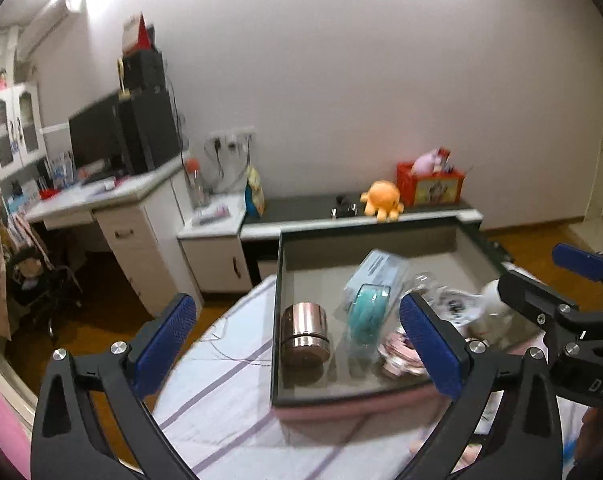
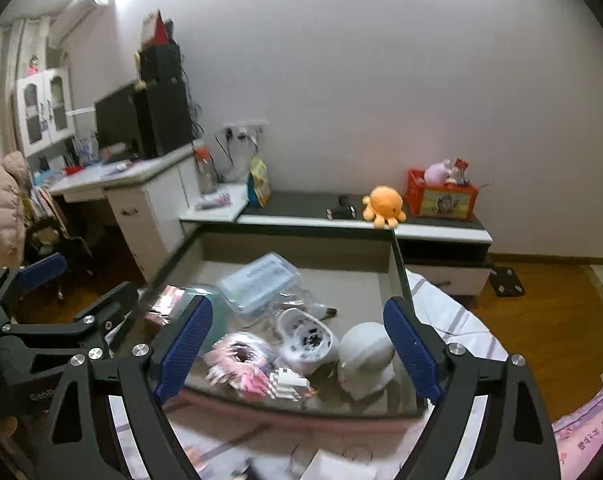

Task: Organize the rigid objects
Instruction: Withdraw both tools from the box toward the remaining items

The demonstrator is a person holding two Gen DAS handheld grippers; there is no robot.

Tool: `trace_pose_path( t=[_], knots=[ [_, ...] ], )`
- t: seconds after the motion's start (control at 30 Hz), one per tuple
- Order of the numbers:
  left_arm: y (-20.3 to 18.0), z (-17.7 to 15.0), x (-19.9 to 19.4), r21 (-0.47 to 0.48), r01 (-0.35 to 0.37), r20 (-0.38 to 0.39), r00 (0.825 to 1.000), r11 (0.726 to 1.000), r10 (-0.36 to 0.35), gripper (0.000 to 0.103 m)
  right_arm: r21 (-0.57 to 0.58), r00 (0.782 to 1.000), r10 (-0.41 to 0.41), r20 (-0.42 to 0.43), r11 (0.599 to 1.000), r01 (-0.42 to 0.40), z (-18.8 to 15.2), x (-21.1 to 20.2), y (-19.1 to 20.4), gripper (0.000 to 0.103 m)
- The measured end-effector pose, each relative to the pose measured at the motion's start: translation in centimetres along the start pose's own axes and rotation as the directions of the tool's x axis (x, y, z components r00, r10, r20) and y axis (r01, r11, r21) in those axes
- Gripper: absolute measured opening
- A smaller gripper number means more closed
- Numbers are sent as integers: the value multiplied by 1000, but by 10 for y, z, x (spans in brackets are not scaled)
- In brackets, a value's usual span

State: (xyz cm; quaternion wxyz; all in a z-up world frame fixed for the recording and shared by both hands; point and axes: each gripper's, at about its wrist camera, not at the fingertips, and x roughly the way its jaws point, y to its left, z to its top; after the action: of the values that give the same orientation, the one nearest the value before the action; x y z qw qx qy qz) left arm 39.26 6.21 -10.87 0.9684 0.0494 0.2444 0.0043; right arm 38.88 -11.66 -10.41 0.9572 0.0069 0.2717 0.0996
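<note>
An orange plush octopus (image 1: 381,202) sits on the front edge of a low dark-topped cabinet (image 1: 301,204) against the white wall. Just beside it stands a red box (image 1: 429,186) with a pink soft toy (image 1: 427,162) poking out of its top. A small dark gadget (image 2: 343,207) lies on the same cabinet top. To the left, a white desk (image 1: 113,196) carries a black monitor (image 1: 97,132) and cluttered papers. Wall sockets (image 1: 231,138) with dangling cables hang above a lower white side unit (image 1: 213,240). A pink padded coat (image 2: 5,204) hangs at the far left. A striped sheet (image 1: 221,392) covers the bed, and the floor (image 2: 541,320) is brown wood.
</note>
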Motion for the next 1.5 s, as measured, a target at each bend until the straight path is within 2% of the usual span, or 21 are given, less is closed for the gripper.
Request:
trace_pose_path(
  t=[0.1,0.37,0.53,0.63,0.73,0.97,1.13,1.33,1.5],
  knots=[
    [-2,-4,-45,9,-15,72,997,1000,15,103,7,998,29,60,1000,-29,-3,-45,7,103],
    [-5,-32,-162,-20,-33,241,970,999,36,103,-68,971,-8,238,997,25,-36,-160,32,103],
    [-11,-53,-209,-25,-5,279,960,1000,11,103,-69,953,-27,302,996,50,-63,-210,37,103],
    [-14,-65,-230,-21,8,280,960,1000,-1,103,-55,940,-51,336,996,74,-78,-237,37,103],
    [-17,-75,-246,-20,35,290,957,999,-28,103,-44,937,-59,343,996,79,-89,-253,35,103],
    [-24,-79,-256,-18,56,291,955,998,-48,103,-15,936,-78,343,996,88,-102,-266,29,103],
    [-25,-87,-244,-13,65,247,967,998,-59,103,-19,940,-85,331,995,97,-111,-263,29,103],
    [-30,-106,-197,-23,108,94,990,994,-106,103,-4,970,-80,229,997,83,-127,-227,17,103],
    [-40,-119,-152,-39,128,-25,991,991,-129,103,25,987,-91,135,996,89,-141,-190,1,103]
  ],
)
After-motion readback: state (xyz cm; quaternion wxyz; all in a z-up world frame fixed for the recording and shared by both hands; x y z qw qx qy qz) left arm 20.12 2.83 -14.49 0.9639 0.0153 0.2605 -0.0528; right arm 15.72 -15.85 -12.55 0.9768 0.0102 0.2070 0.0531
